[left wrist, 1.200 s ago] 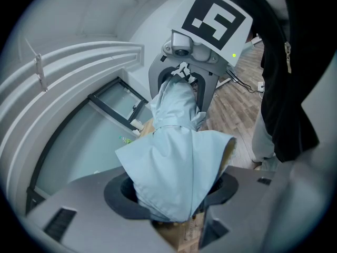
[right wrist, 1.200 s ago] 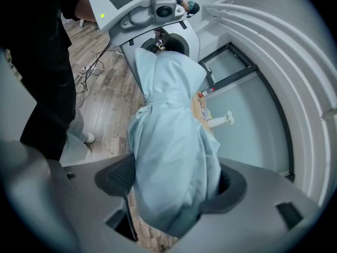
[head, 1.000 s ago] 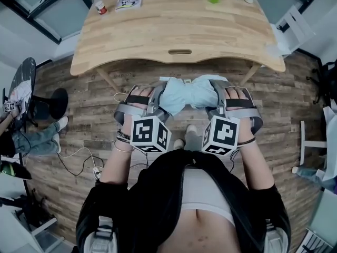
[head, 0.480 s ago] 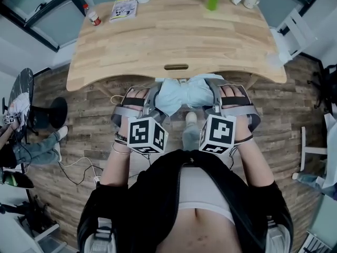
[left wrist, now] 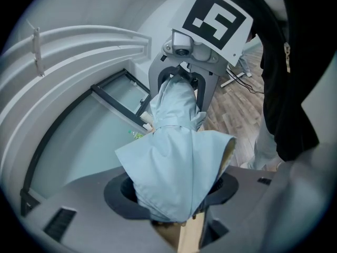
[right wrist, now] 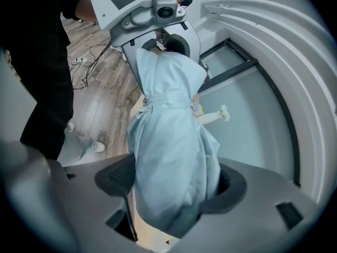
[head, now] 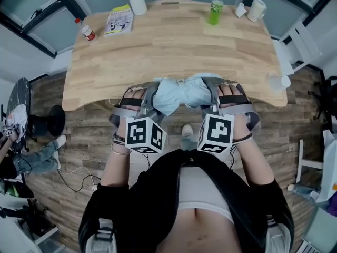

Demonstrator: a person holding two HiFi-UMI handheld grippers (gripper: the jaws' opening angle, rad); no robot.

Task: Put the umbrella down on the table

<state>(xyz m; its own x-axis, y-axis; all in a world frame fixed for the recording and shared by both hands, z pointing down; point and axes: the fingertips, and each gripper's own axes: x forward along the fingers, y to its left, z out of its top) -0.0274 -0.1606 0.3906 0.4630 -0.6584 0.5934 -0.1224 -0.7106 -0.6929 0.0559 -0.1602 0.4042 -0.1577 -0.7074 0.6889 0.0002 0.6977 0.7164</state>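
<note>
**Now at the table's edge, umbrella not yet down**

Since 1 second ago, both grippers have carried the umbrella forward from above the floor to the near edge of the table. I judge only the lowering and release remain. Whether the umbrella already touches the wood I cannot tell.

The left gripper pinches 1 end of the folded bundle, and the right gripper pinches the other, so it lies level between them. The umbrella is soft, pale blue cloth, crumpled and cinched by a strap. The table is smooth light planks with a curved front edge.
</note>
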